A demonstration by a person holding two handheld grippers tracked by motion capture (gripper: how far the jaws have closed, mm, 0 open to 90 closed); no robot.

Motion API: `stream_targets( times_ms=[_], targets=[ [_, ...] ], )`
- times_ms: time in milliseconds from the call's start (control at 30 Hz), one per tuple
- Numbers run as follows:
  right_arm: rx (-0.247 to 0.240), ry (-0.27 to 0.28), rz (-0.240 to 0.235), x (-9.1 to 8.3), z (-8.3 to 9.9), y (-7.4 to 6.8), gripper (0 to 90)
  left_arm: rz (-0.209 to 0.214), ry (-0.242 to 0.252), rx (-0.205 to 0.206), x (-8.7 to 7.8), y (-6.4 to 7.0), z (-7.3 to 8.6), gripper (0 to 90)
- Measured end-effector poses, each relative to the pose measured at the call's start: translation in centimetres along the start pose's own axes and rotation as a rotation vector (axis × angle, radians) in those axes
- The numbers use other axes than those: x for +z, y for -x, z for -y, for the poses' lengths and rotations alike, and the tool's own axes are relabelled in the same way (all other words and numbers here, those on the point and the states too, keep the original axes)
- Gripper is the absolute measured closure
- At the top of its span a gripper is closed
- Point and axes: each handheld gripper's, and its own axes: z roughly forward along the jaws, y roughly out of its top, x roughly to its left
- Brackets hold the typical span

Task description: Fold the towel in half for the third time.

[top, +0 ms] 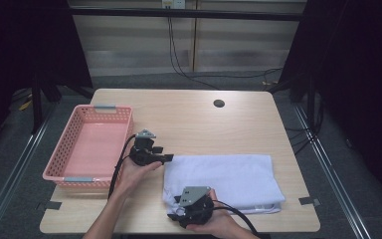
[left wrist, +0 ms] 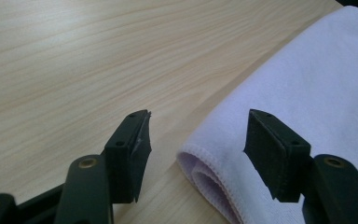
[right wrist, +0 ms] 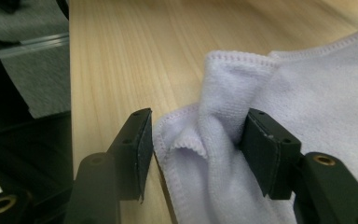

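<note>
A white towel (top: 224, 179) lies folded on the wooden table (top: 204, 119), on the right half and close to the near edge. The person's left hand (top: 135, 174) reaches in from the bottom and holds the left gripper (top: 168, 158) low at the towel's far left corner, pointing to the right. In the left gripper view its two black jaws stand wide apart, one over bare wood and one over the cloth, with the folded towel edge (left wrist: 205, 172) between them and nothing pinched. The right hand (top: 218, 225) sits at the table's near edge and holds the right gripper (top: 175, 208) at the towel's near left corner. In the right gripper view its jaws are also apart, with a bunched-up towel corner (right wrist: 200, 135) sitting between them, touching the right jaw. A pink basket (top: 69, 149) stands on the left side of the table, just beside the left gripper.
</note>
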Motion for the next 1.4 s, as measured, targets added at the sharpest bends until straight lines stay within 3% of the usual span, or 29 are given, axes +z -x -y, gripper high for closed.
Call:
stream_targets(
  times_ms=[67, 133, 167, 267, 300, 333, 433, 467, 633, 700, 767, 833, 867, 1000, 1067, 1100, 1200, 1267, 1400],
  targets=[
    [-0.001, 0.003, 0.004, 0.0, 0.0, 0.1, 49.8, -0.003, -0.007, -0.004, 0.1, -0.1, 0.1, 38.5],
    [0.005, 0.003, 0.020, -0.1, 0.0, 0.4, 60.9, -0.014, -0.008, -0.003, 0.1, -0.2, 0.2, 38.1],
    [0.005, 0.003, 0.020, -0.1, 0.0, 0.4, 60.9, -0.016, -0.009, -0.010, 0.1, -0.2, 0.2, 38.1],
    [0.072, 0.009, 0.014, -0.2, 0.0, 1.1, 69.9, -0.029, -0.005, -0.020, 0.3, -0.4, 0.3, 36.4],
    [0.072, 0.009, 0.014, -0.2, 0.0, 1.1, 69.9, -0.029, -0.005, -0.020, 0.3, -0.4, 0.3, 35.5],
    [0.109, 0.018, -0.002, -0.3, 0.1, 1.5, 73.6, -0.036, -0.017, -0.010, 0.5, -0.6, 0.3, 34.8],
    [0.124, 0.016, -0.012, -0.3, 0.0, 1.7, 74.4, -0.050, -0.035, 0.011, 1.1, -0.3, 0.3, 32.8],
    [0.129, 0.016, -0.018, -0.3, 0.0, 1.8, 74.9, -0.049, -0.048, 0.039, 1.2, -0.2, 0.3, 31.7],
    [0.147, 0.008, -0.035, -0.4, -0.1, 2.1, 75.7, 0.004, -0.080, 0.065, 2.0, 0.2, 0.5, 35.0],
    [0.153, 0.011, -0.039, -0.4, -0.1, 2.2, 75.8, 0.004, -0.096, 0.077, 2.1, 0.4, 0.5, 38.6],
    [0.164, 0.011, -0.045, -0.5, 0.0, 2.3, 76.2, 0.066, -0.116, 0.091, 2.3, 0.8, 0.7, 47.2],
    [0.173, 0.010, -0.049, -0.5, -0.1, 2.4, 76.8, 0.072, -0.131, 0.100, 2.3, 1.0, 0.7, 48.7],
    [0.178, 0.009, -0.051, -0.6, -0.1, 2.4, 77.0, 0.092, -0.143, 0.104, 2.3, 1.1, 0.7, 55.4],
    [0.197, 0.020, -0.059, -0.8, -0.2, 2.6, 77.5, 0.133, -0.122, 0.086, 2.2, 1.1, 0.9, 78.6],
    [0.206, 0.027, -0.061, -1.0, -0.3, 2.6, 77.5, 0.171, -0.094, 0.037, 2.1, 0.7, 0.8, 79.9],
    [0.205, 0.035, -0.062, -1.1, -0.3, 2.6, 77.6, 0.171, -0.094, 0.037, 2.1, 0.7, 0.8, 80.0],
    [0.230, 0.061, -0.066, -1.6, -0.6, 2.8, 77.8, 0.197, -0.047, -0.013, 1.5, 0.3, 0.3, 80.2],
    [0.252, 0.089, -0.073, -2.3, -1.0, 3.2, 77.9, 0.191, -0.026, -0.024, 1.0, 0.5, -0.3, 80.2],
    [0.240, 0.135, -0.061, -3.5, -2.2, 3.6, 78.0, 0.191, 0.026, -0.016, -0.2, 0.8, -1.7, 80.2]
  ],
)
